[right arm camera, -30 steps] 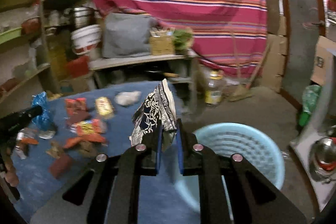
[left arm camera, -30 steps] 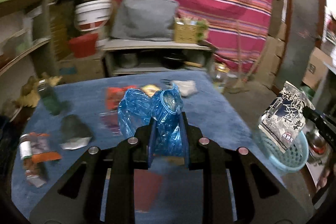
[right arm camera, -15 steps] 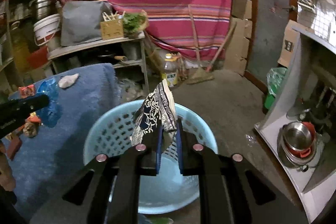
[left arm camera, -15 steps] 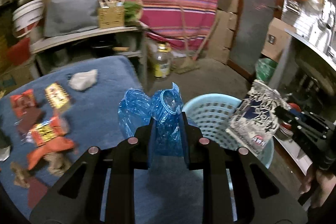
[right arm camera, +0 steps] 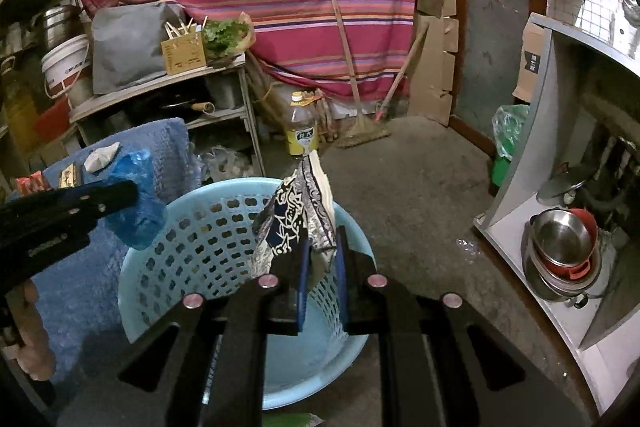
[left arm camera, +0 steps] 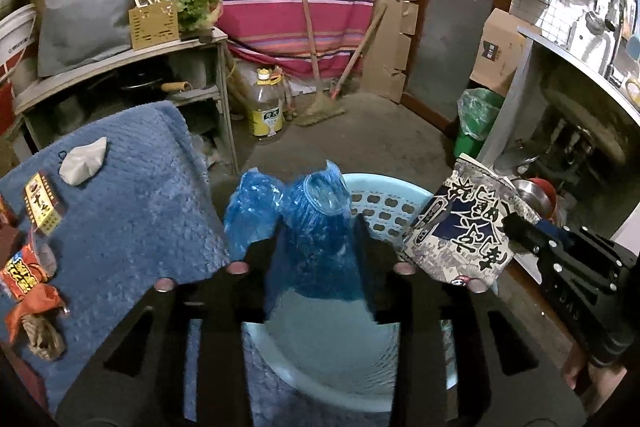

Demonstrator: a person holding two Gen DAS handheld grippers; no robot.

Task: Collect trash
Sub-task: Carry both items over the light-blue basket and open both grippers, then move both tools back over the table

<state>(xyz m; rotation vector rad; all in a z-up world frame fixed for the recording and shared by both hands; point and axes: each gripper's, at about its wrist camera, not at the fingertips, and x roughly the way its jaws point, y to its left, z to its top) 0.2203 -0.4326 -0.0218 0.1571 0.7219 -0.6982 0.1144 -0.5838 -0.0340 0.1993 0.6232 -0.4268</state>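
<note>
Standing upright in right gripper [right arm camera: 320,251], long axis vertical: printed wrapper [right arm camera: 298,217].

Table under blue towel [left arm camera: 132,211]: crumpled white tissue [left arm camera: 83,162], yellow printed packet [left arm camera: 42,202], orange snack wrapper [left arm camera: 23,273], knotted rope piece [left arm camera: 42,337].
Concrete floor [right arm camera: 420,187]: light blue perforated basket [right arm camera: 192,251] beside the table; yellow-labelled oil bottle [right arm camera: 301,129]; broom [right arm camera: 362,131]; green bag-lined bin [right arm camera: 506,143].

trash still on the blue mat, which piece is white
The crumpled white tissue, at the mat's far edge. The other pieces lying there are printed red, orange or yellow wrappers.
</note>
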